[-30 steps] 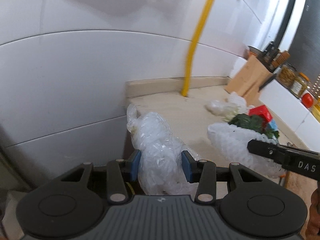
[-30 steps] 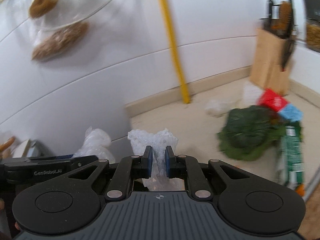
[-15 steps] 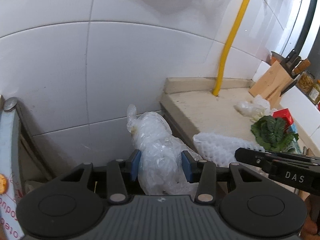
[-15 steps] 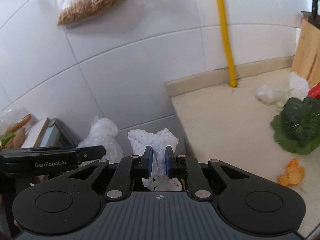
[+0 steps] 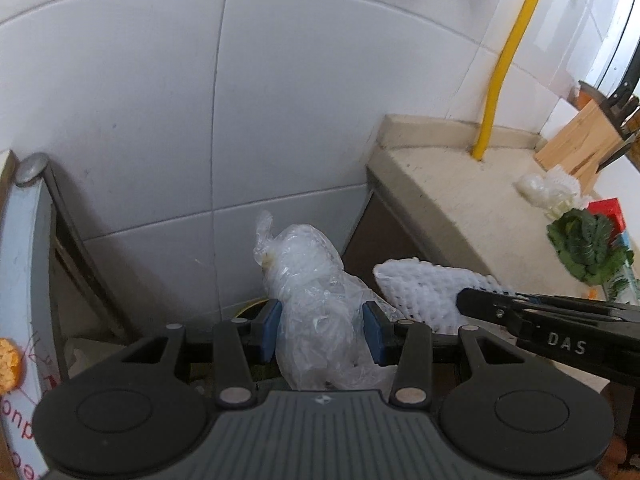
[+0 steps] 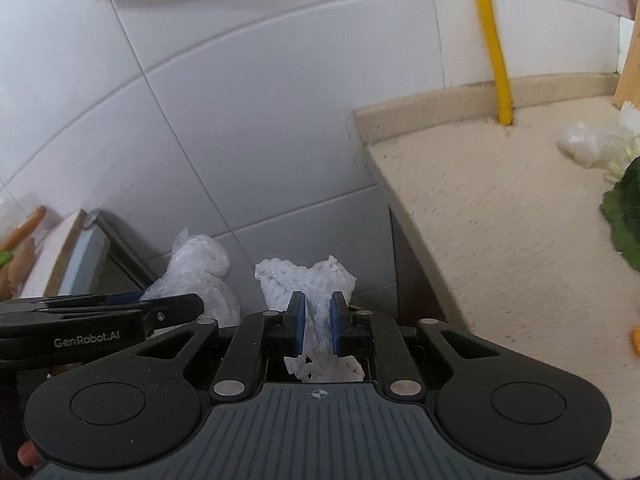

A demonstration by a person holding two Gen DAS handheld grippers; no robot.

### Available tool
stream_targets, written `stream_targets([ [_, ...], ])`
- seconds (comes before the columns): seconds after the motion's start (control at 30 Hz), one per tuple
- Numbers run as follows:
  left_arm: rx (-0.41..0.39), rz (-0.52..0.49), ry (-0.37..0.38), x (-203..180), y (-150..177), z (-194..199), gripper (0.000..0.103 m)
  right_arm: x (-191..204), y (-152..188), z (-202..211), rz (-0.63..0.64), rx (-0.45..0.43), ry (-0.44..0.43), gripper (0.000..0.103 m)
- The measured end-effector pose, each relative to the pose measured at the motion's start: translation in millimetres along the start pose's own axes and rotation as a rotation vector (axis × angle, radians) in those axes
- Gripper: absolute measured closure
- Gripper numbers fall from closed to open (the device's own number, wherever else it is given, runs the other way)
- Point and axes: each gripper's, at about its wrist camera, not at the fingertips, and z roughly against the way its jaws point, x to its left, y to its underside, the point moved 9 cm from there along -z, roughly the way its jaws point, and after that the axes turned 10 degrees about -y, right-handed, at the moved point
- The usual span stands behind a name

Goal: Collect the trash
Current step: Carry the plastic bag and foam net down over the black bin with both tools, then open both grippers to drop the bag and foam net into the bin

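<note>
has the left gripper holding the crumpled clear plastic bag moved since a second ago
Yes. The left gripper, shut on the crumpled clear plastic bag, has swung left off the beige countertop; the yellow pipe has slid rightward in its view.

A home kitchen is shown. The walls (image 5: 160, 100) are clad in large white glazed tiles, and a beige stone table (image 6: 500, 216) with a raised back edge is set against them. A yellow pipe (image 5: 504, 64) is run down the wall to the table. A wooden knife block (image 5: 580, 140) with dark handles is stood at the far end. Leafy greens (image 5: 584, 244), a red carton (image 5: 608, 210) and crumpled plastic bags (image 5: 536, 188) are seen lying on the table. Orange peel (image 6: 634, 340) is seen at its near edge.
</note>
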Motion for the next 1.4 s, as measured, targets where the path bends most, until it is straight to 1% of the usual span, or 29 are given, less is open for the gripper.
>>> stream_targets([
  [0.17, 0.048, -0.019, -0.012, 2.0, 3.5, -16.3, 0.065, -0.8, 3.9, -26.2, -0.012, 0.04, 0.002, 0.086],
  [0.37, 0.117, -0.037, -0.024, 2.0, 6.9, -38.4, 0.064, -9.1, 9.4, -55.9, -0.056, 0.088, -0.002, 0.084],
  [0.43, 0.138, -0.046, -0.035, 0.8, 8.1, -46.2, 0.063, -13.5, 12.8, -67.2, -0.074, 0.113, -0.004, 0.082],
  [0.47, 0.149, -0.054, -0.044, 0.1, 8.6, -50.3, 0.063, -15.9, 14.1, -72.6, -0.083, 0.121, -0.002, 0.079],
  [0.53, 0.174, -0.069, -0.058, -0.1, 9.9, -58.8, 0.063, -19.0, 16.2, -82.0, -0.091, 0.138, -0.006, 0.077],
  [0.67, 0.224, -0.073, -0.064, -0.5, 11.1, -74.2, 0.058, -26.5, 18.4, -98.5, -0.116, 0.153, -0.001, 0.069],
  [0.77, 0.244, -0.064, -0.065, 0.9, 9.1, -84.0, 0.055, -32.4, 21.7, -111.6, -0.134, 0.175, 0.004, 0.069],
  [0.83, 0.26, -0.061, -0.079, 4.3, 9.6, -89.9, 0.054, -36.9, 24.5, -119.3, -0.146, 0.186, 0.012, 0.069],
  [0.93, 0.274, -0.037, -0.078, 9.2, 9.0, -94.6, 0.054, -40.2, 29.2, -127.8, -0.165, 0.206, 0.016, 0.065],
  [0.97, 0.275, -0.025, -0.072, 9.6, 8.5, -94.9, 0.052, -40.2, 31.0, -130.0, -0.173, 0.215, 0.012, 0.063],
  [1.03, 0.278, -0.001, -0.054, 11.2, 6.9, -93.8, 0.048, -38.8, 32.9, -132.8, -0.179, 0.226, 0.005, 0.063],
  [1.1, 0.278, 0.009, -0.047, 12.5, 6.0, -93.6, 0.048, -36.5, 32.9, -132.6, -0.174, 0.231, 0.011, 0.062],
  [1.13, 0.278, 0.01, -0.052, 13.2, 5.8, -93.2, 0.048, -35.1, 32.5, -131.8, -0.172, 0.23, 0.013, 0.062],
  [1.2, 0.268, 0.01, -0.062, 14.8, 4.0, -92.5, 0.048, -33.2, 30.6, -129.0, -0.165, 0.226, 0.015, 0.057],
  [1.33, 0.244, 0.024, -0.074, 17.2, -0.7, -91.9, 0.048, -30.7, 24.1, -119.2, -0.147, 0.198, 0.013, 0.056],
  [1.4, 0.239, 0.034, -0.075, 20.0, -2.7, -91.2, 0.048, -32.5, 21.4, -113.8, -0.149, 0.183, 0.005, 0.053],
])
